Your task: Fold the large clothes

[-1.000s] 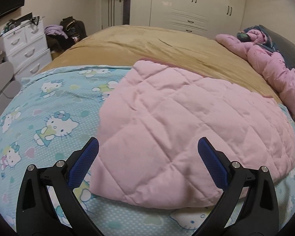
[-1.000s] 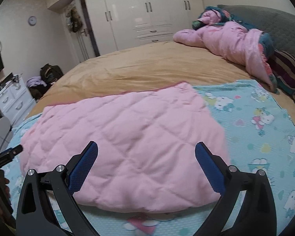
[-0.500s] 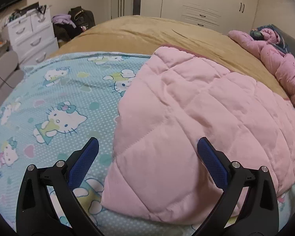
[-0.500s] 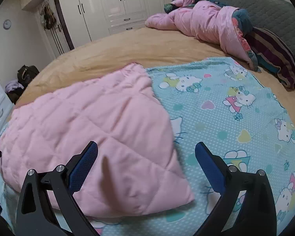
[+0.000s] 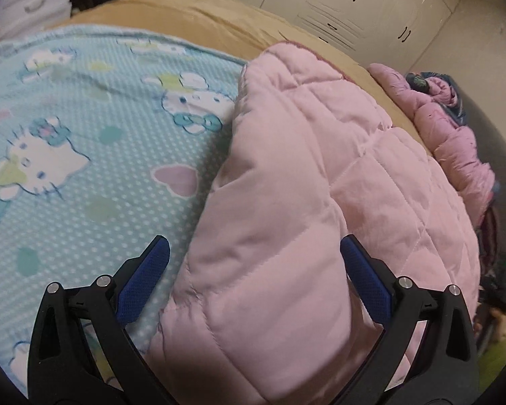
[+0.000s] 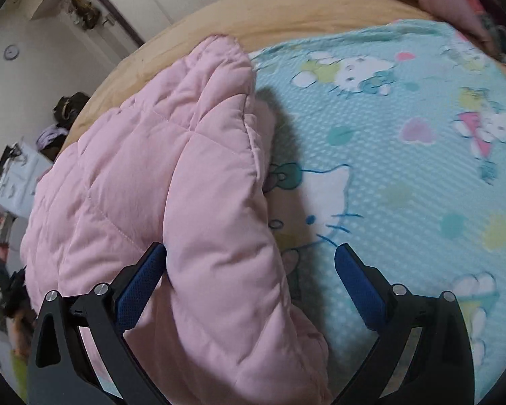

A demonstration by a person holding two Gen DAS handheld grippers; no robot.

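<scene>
A pink quilted garment point(image 5: 320, 185) lies folded on the blue Hello Kitty blanket point(image 5: 84, 141). It also shows in the right wrist view point(image 6: 172, 175), on the same blanket point(image 6: 404, 175). My left gripper point(image 5: 254, 253) is open, low over the garment's left near edge, its jaws straddling the puffy fabric. My right gripper point(image 6: 251, 260) is open, low over the garment's right near edge, its left jaw touching the fabric. Neither grips anything.
The tan bedspread point(image 5: 192, 13) lies beyond the blanket. A crumpled pink duvet point(image 5: 455, 135) is at the bed's right side. White wardrobes point(image 5: 354, 3) stand behind. A white drawer unit point(image 6: 17, 172) and bags are at the left.
Both grippers have moved down and in close to the garment's near edges, the left at its left side, the right at its right side. Both stay open.
</scene>
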